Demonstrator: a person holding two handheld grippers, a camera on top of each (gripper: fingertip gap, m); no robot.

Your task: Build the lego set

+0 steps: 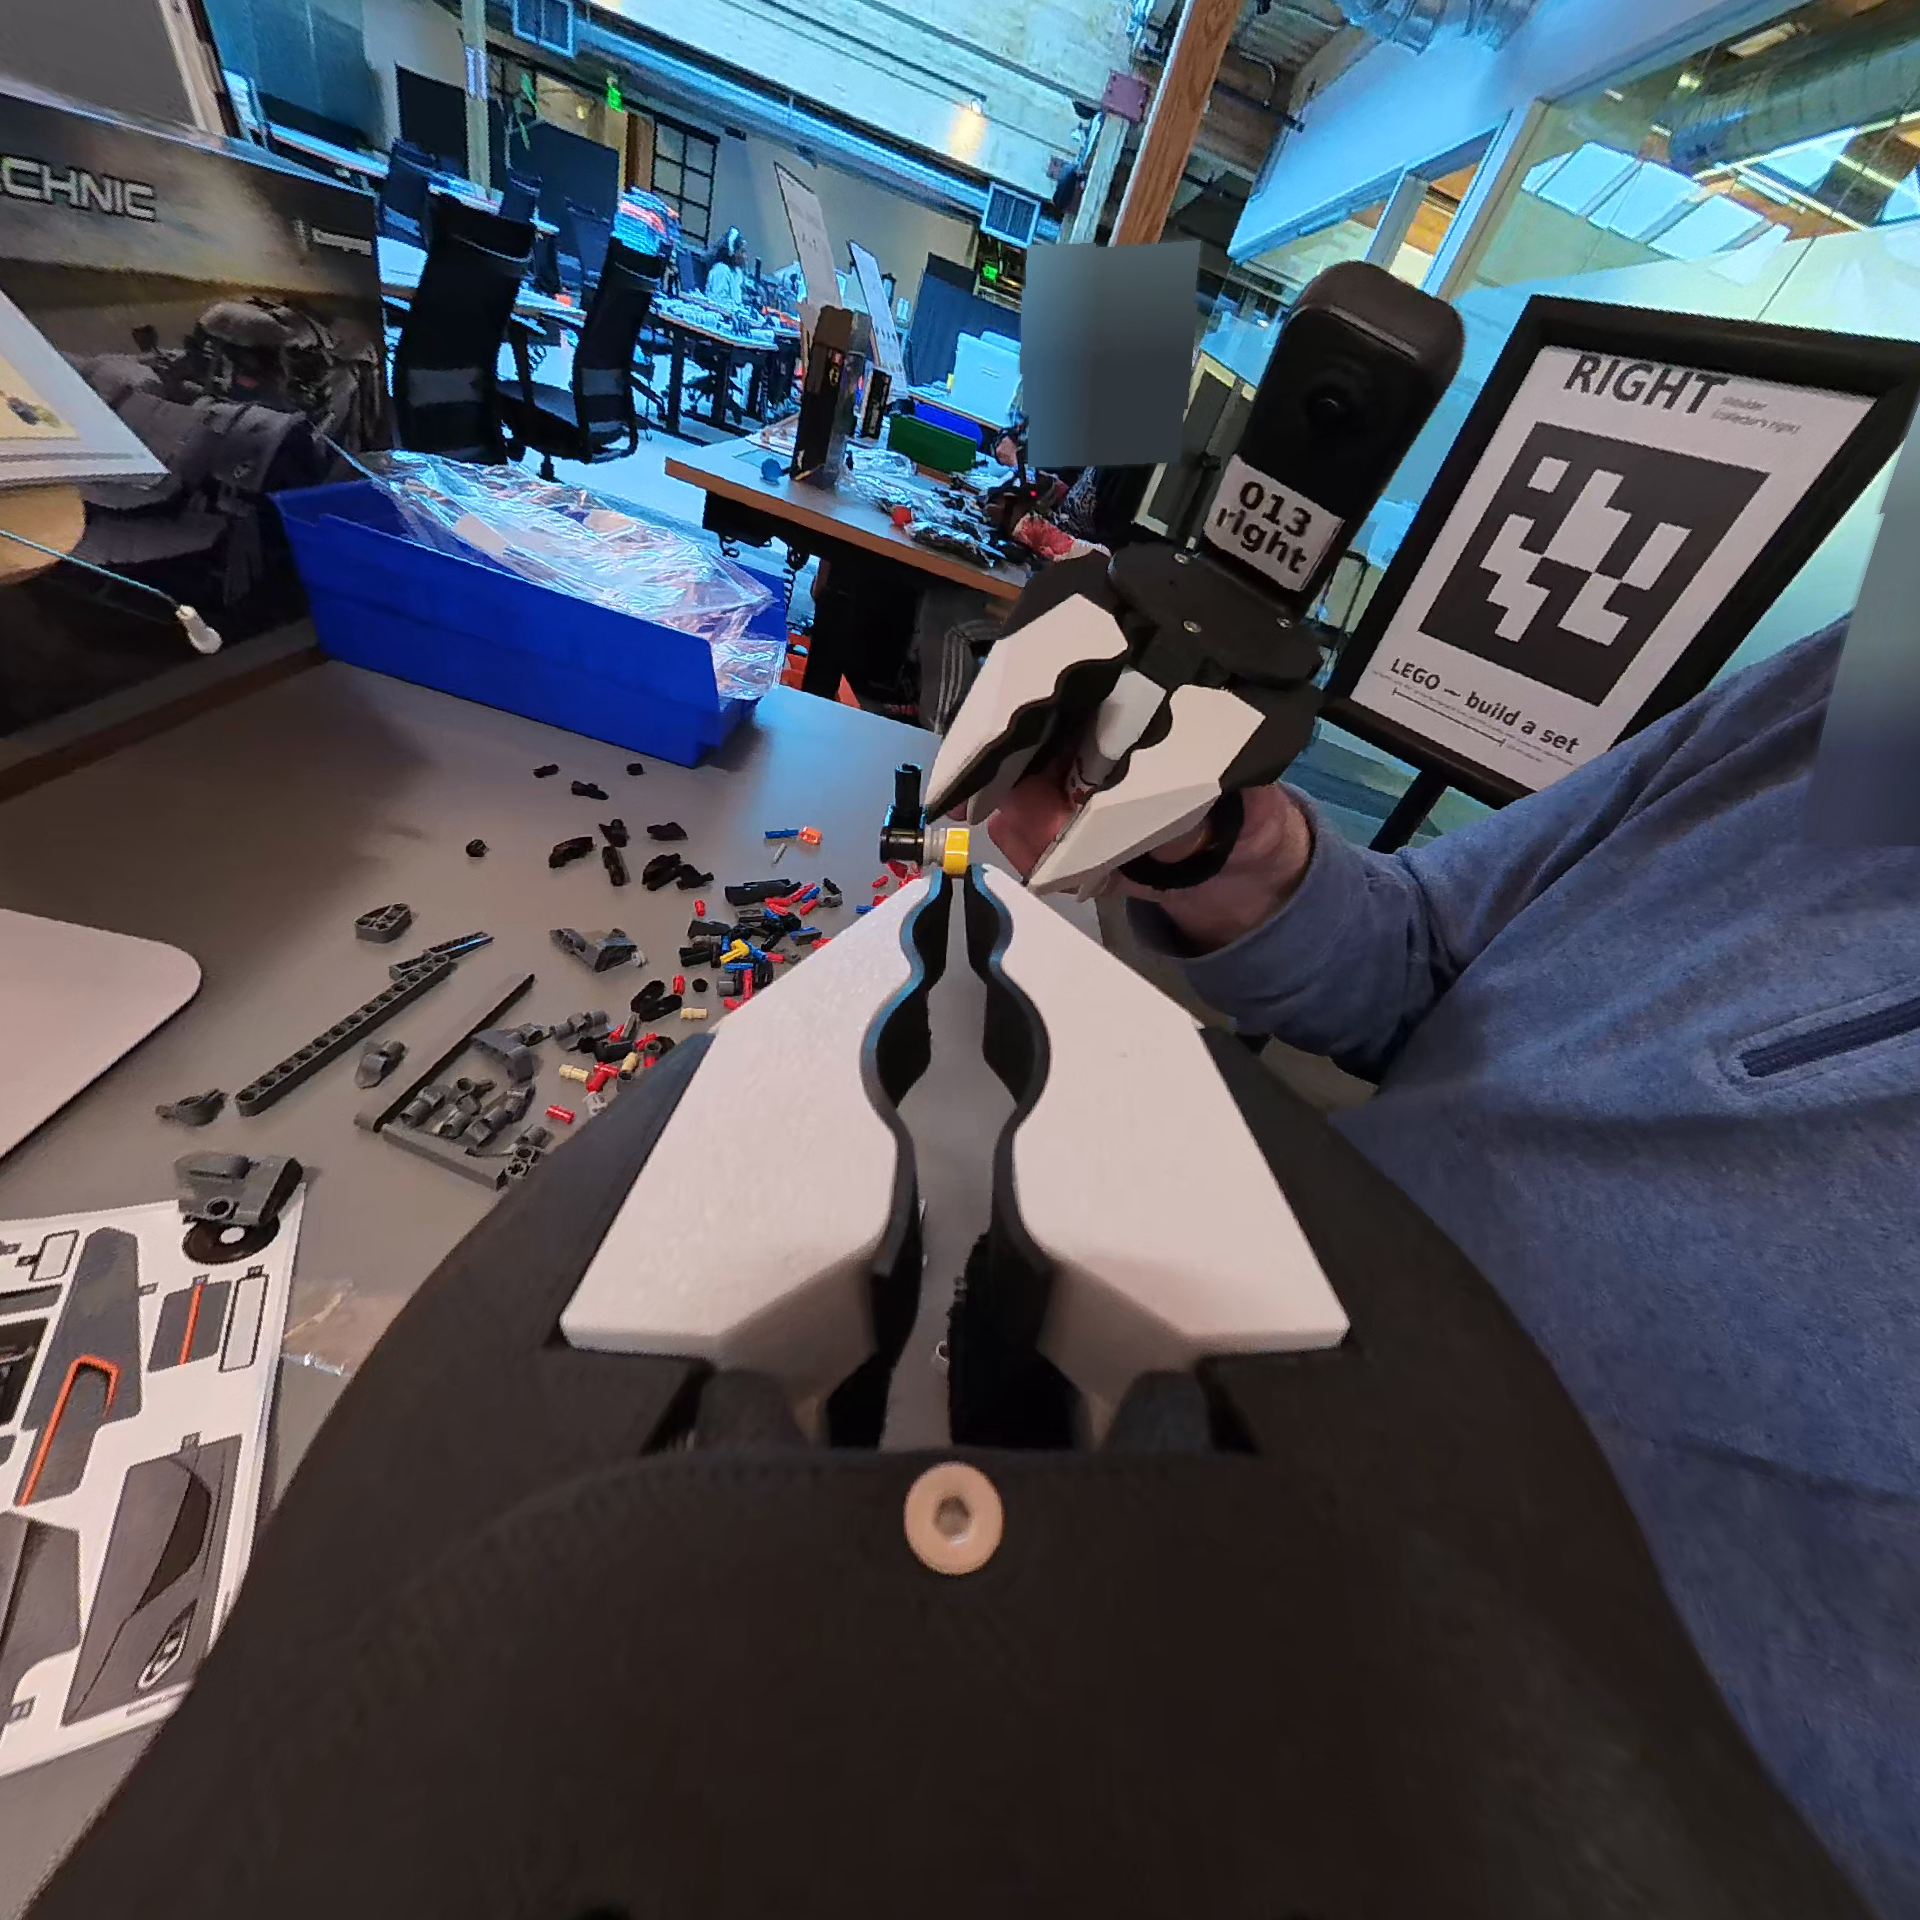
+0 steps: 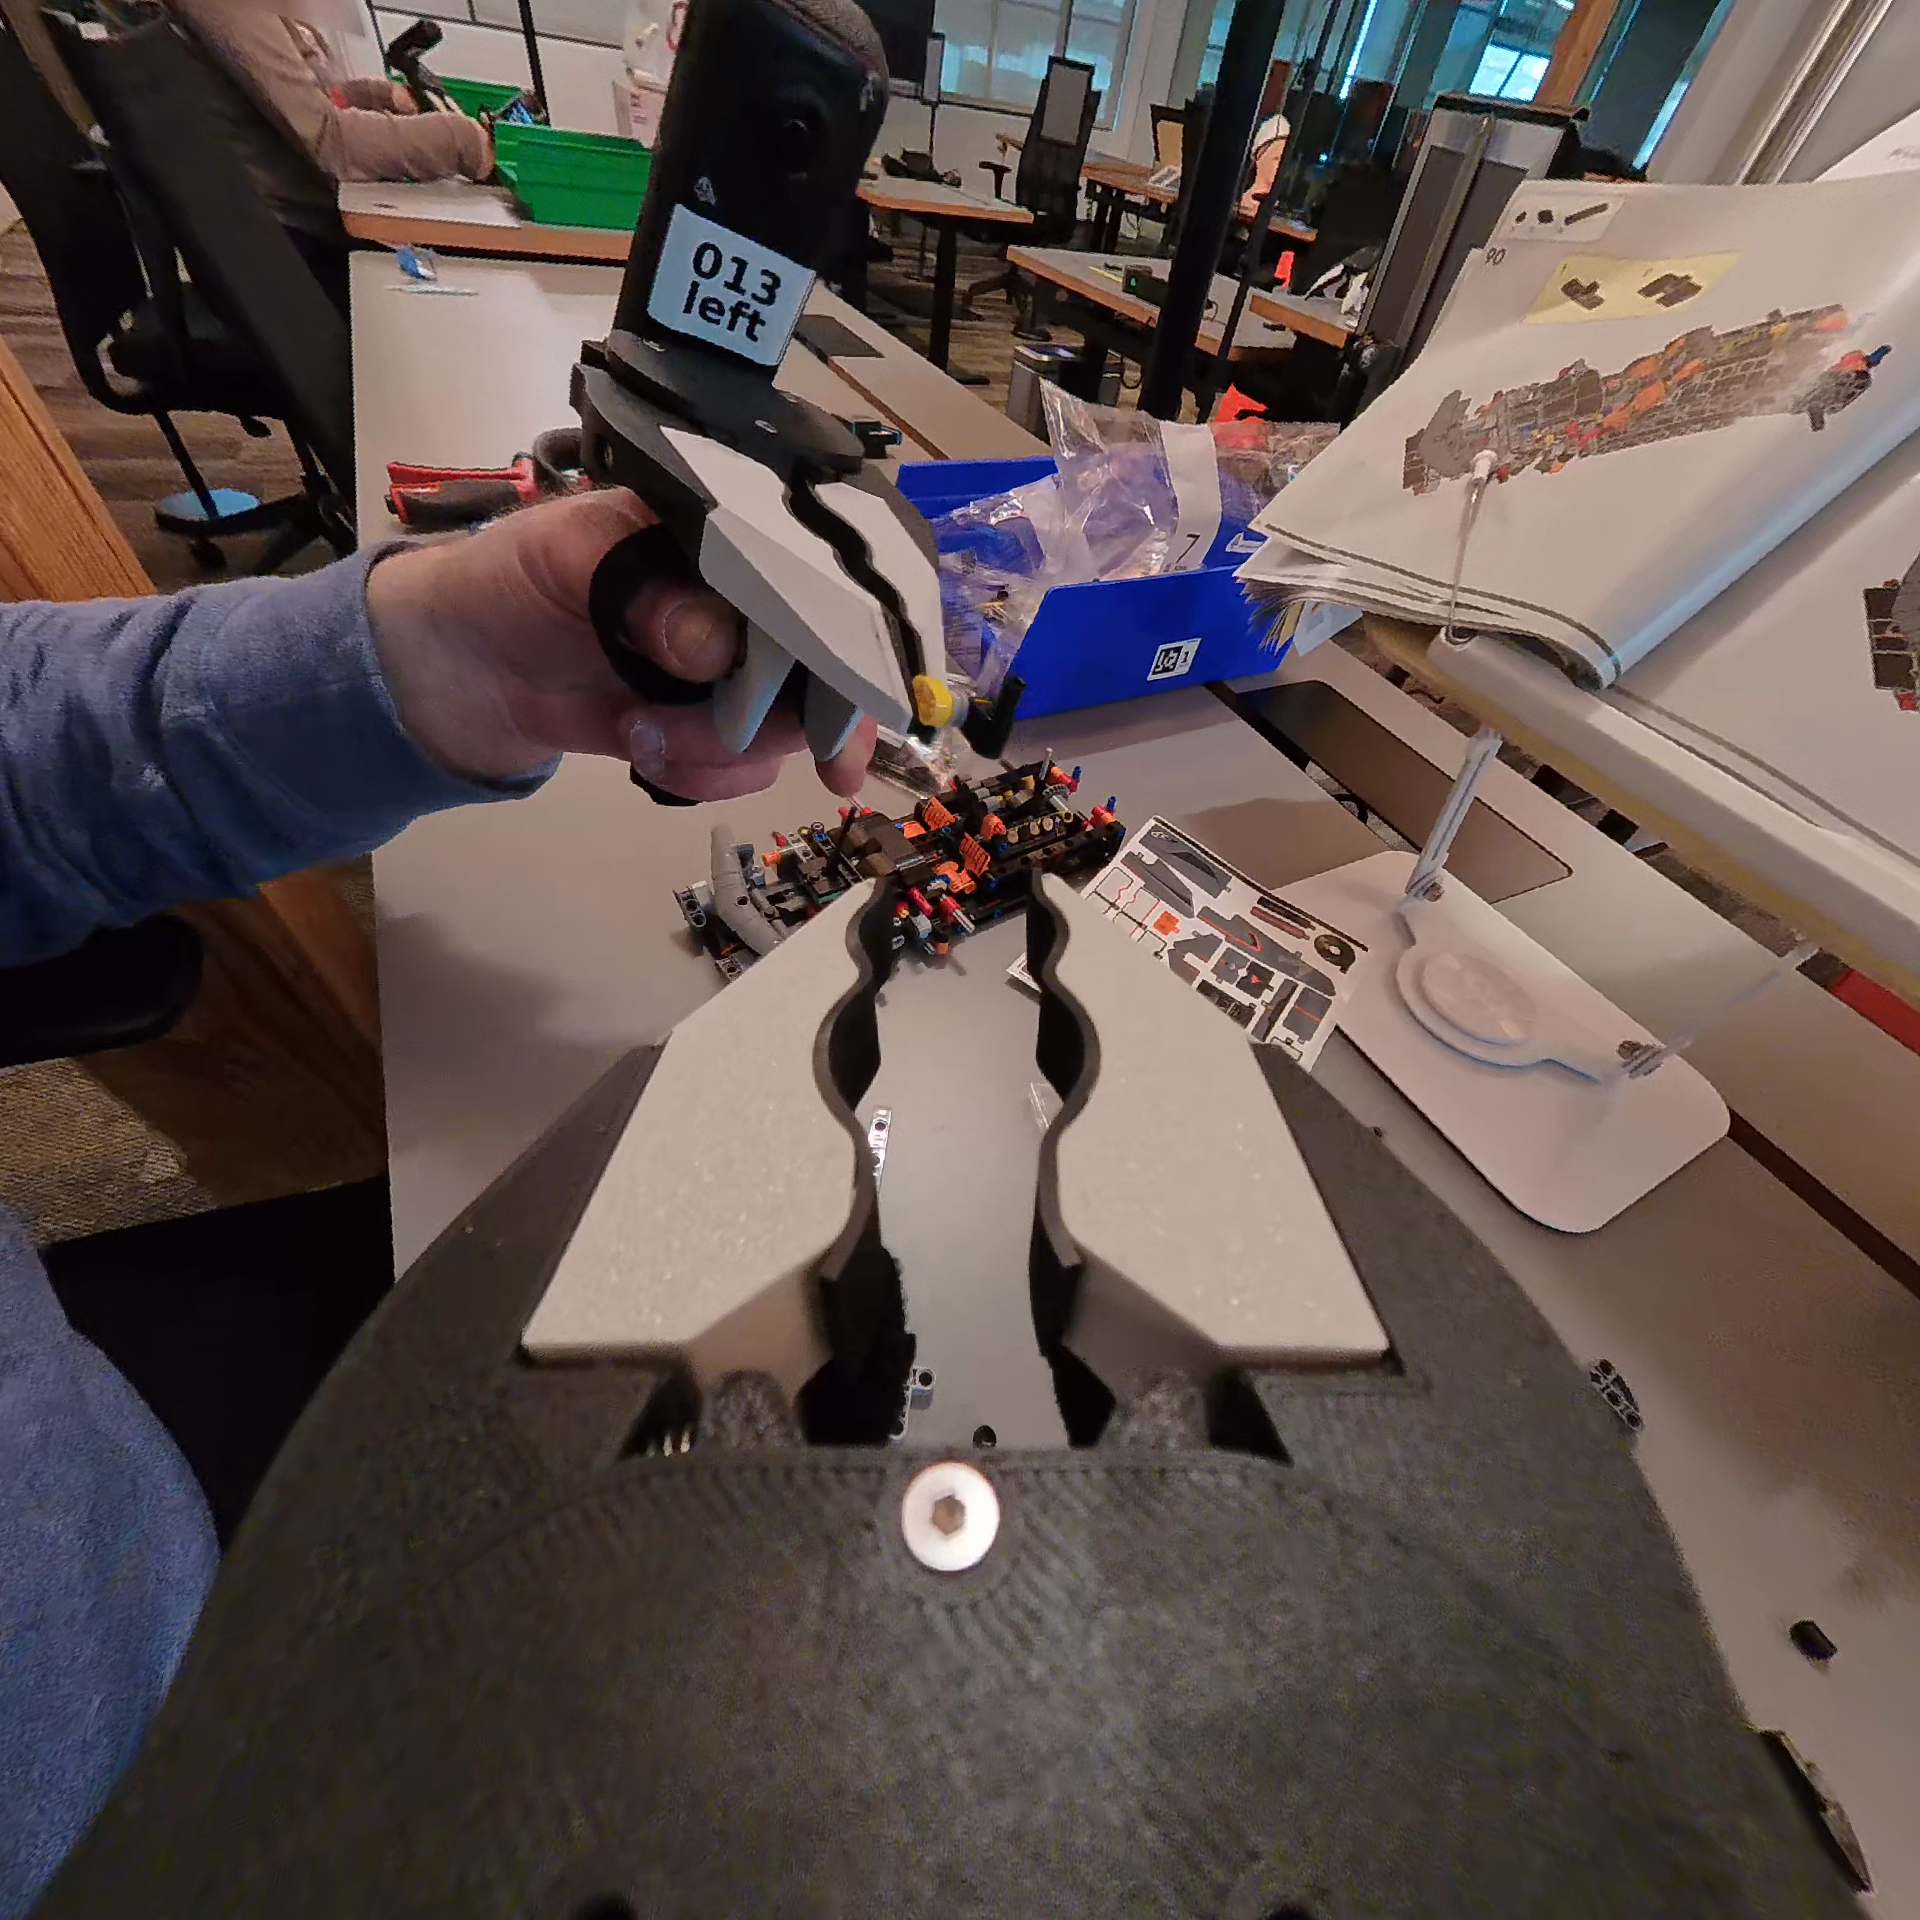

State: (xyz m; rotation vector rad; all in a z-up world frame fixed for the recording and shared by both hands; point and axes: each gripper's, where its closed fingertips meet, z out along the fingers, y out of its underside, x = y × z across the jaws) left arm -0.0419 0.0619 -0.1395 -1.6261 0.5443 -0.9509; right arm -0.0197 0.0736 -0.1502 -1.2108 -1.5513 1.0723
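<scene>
In the left wrist view, the left gripper [image 1: 953, 876] at centre frame is pinched tight on a small piece [image 1: 928, 837], yellow with a black elbow sticking out left. Just above it, the right gripper [image 1: 982, 842] hangs with jaws spread, holding nothing. Loose parts [image 1: 665, 977] litter the table [image 1: 260, 790] at mid left. In the right wrist view, the half-built model [image 2: 914, 857] lies at centre, a sticker sheet [image 2: 1216, 925] beside it, a blue bin [image 2: 1101, 634] beyond.
</scene>
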